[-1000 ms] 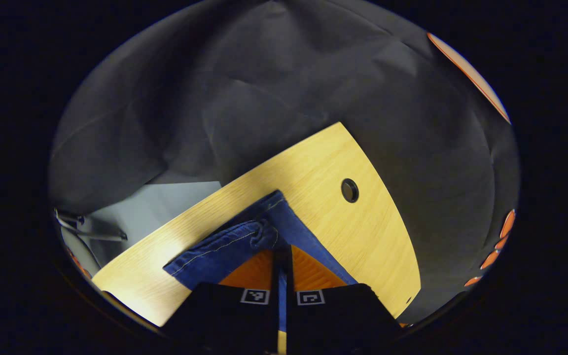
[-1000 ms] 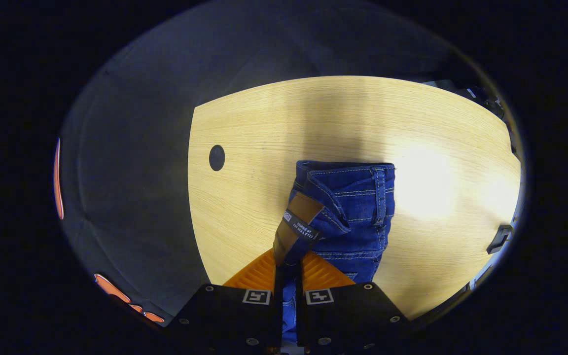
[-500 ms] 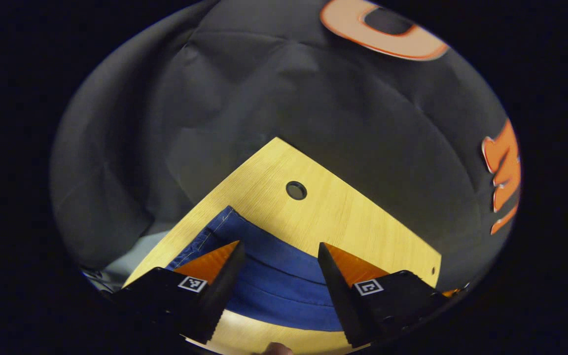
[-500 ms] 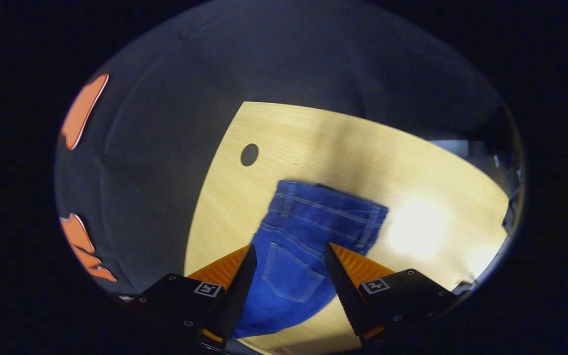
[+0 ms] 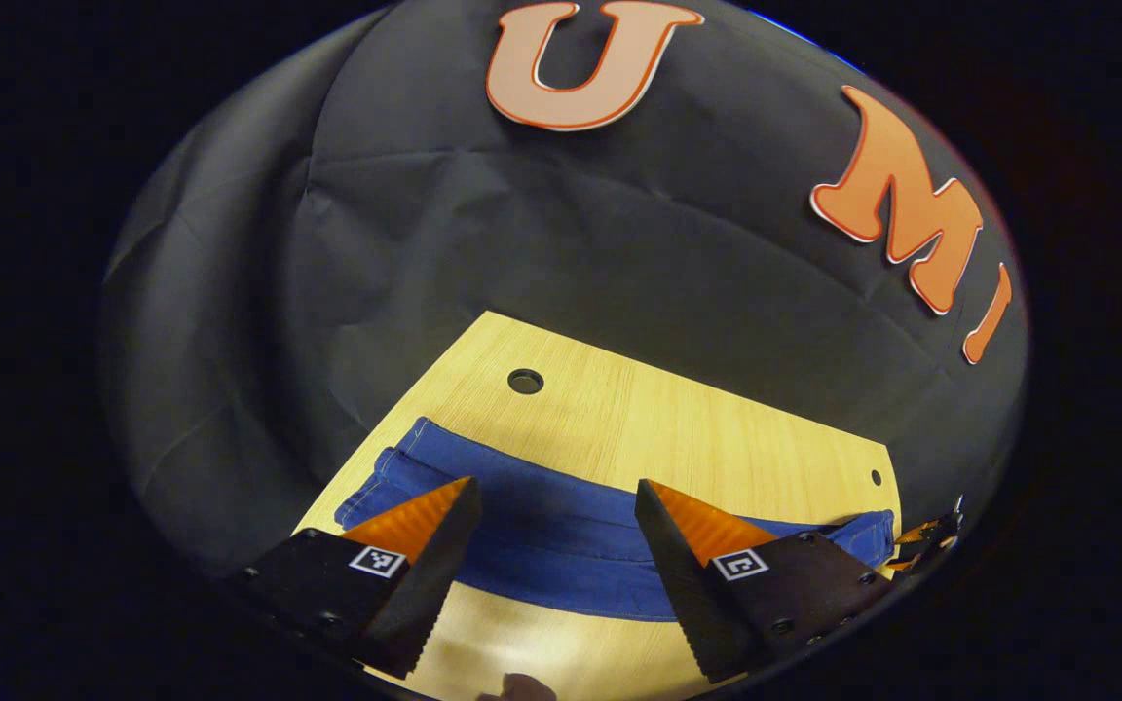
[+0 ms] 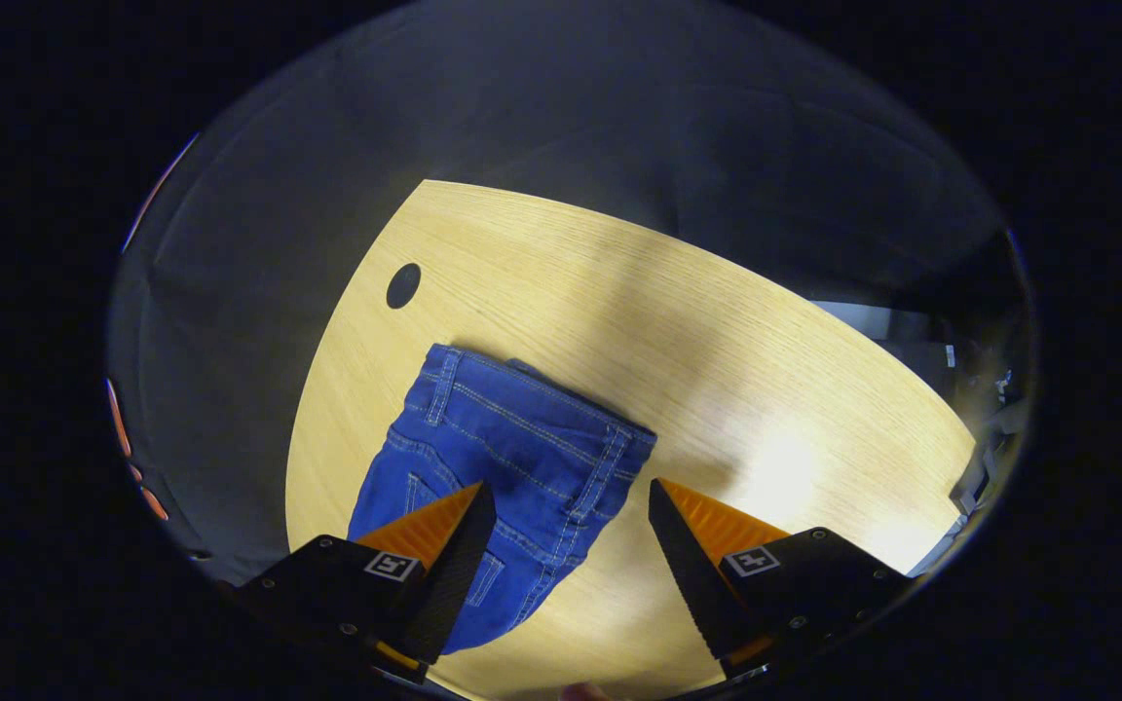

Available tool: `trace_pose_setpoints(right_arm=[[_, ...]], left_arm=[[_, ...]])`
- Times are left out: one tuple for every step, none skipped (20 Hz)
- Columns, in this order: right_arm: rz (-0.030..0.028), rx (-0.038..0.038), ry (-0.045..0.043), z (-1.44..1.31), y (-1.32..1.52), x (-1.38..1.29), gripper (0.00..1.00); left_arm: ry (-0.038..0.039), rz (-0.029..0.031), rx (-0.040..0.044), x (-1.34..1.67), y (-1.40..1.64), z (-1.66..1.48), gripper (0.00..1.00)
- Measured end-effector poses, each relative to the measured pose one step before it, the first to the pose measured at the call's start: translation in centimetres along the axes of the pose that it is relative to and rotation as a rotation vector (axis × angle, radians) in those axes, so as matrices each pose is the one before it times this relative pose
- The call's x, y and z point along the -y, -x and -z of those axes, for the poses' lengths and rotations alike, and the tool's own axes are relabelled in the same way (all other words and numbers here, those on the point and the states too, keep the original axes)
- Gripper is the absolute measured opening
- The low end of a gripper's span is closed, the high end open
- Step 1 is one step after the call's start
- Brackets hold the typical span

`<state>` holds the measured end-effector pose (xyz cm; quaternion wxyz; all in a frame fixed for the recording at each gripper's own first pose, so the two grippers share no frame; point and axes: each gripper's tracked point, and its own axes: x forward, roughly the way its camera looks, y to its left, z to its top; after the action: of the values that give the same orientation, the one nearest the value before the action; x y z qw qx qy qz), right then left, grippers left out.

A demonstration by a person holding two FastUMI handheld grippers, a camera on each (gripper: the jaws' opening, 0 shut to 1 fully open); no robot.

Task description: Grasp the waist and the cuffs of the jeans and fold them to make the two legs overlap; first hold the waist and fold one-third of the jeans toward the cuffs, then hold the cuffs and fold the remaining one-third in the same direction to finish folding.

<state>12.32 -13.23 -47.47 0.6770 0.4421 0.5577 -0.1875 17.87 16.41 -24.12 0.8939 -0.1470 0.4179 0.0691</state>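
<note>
Blue jeans (image 5: 561,545) lie flat on the light wooden table (image 5: 678,428), legs overlapped in a long strip. In the left gripper view the cuffs (image 5: 395,467) are at the left, near the table's edge. My left gripper (image 5: 553,531) hangs open above the strip, holding nothing. In the right gripper view the waist (image 6: 532,409) with its belt loops and a back pocket faces up. My right gripper (image 6: 571,535) is open just above the waist end, off the cloth. The other gripper's tip (image 5: 926,540) shows at the far right of the left gripper view.
A round cable hole (image 5: 525,381) is in the table behind the cuffs; the same hole (image 6: 403,285) lies beyond the waist. A small hole (image 5: 876,477) sits near the far corner. Black cloth surrounds the table. Dark equipment (image 6: 985,458) stands off the right edge.
Both grippers let go of the jeans, opened and lifted back. The cuffs and waist, held up a second ago, now lie flat on the table.
</note>
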Motion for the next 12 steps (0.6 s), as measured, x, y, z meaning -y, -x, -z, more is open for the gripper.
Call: trace_pose_setpoints(right_arm=[[0.00429, -0.00351, 0.00407, -0.188, -0.511, 0.229, 0.98], [-0.00244, -0.00337, 0.00206, -0.018, -0.48, -0.083, 0.98], [-0.00724, 0.00771, -0.00011, -0.276, -0.515, -0.24, 0.98], [-0.00324, -0.01001, 0.00314, 0.144, -0.447, -0.103, 0.98], [-0.01316, 0.02591, -0.00265, -0.514, -0.059, -0.314, 0.98], [-0.00548, 0.00151, 0.01099, -0.159, -0.392, -0.127, 0.98], [-0.00036, 0.01265, 0.0066, -0.184, 0.135, 0.055, 0.96], [0.01229, -0.00124, 0.00788, 0.067, -0.172, 0.419, 0.94], [0.00347, 0.01707, 0.00326, -0.254, 0.024, 0.275, 0.85], [0.00062, -0.00763, 0.01729, 0.45, -0.168, 0.064, 0.7], [-0.01982, 0.01338, -0.01715, -0.073, -0.05, -0.403, 0.52], [0.00141, 0.01717, -0.02741, -0.278, 0.065, -0.366, 0.34]], left_arm=[[-0.00076, 0.00299, 0.0101, 0.702, 1.023, 0.197, 0.98], [-0.00447, 0.00289, 0.00722, 0.524, 0.995, 0.227, 0.98], [-0.0015, 0.00052, 0.00854, 0.288, 1.059, 0.404, 0.98], [0.00352, 0.00985, 0.00795, 0.757, 0.933, 0.128, 0.98], [0.00531, 0.00805, 0.00386, 0.719, 1.146, 0.481, 0.98], [0.00196, 0.00462, 0.00328, 0.423, 0.768, 0.424, 0.98], [0.00445, -0.00419, 0.00582, 0.098, 0.46, 0.428, 0.98], [0.00115, 0.00361, 0.00009, 0.351, 0.465, 0.565, 0.98], [0.00196, 0.00235, 0.00039, 0.261, 0.679, 0.521, 0.98], [-0.00451, 0.01476, -0.00128, 0.499, 0.316, 0.535, 0.98], [-0.00748, 0.00448, -0.00084, 0.24, 0.281, 0.637, 0.98], [-0.00938, -0.0032, -0.00654, 0.142, 0.062, 0.528, 0.98]])
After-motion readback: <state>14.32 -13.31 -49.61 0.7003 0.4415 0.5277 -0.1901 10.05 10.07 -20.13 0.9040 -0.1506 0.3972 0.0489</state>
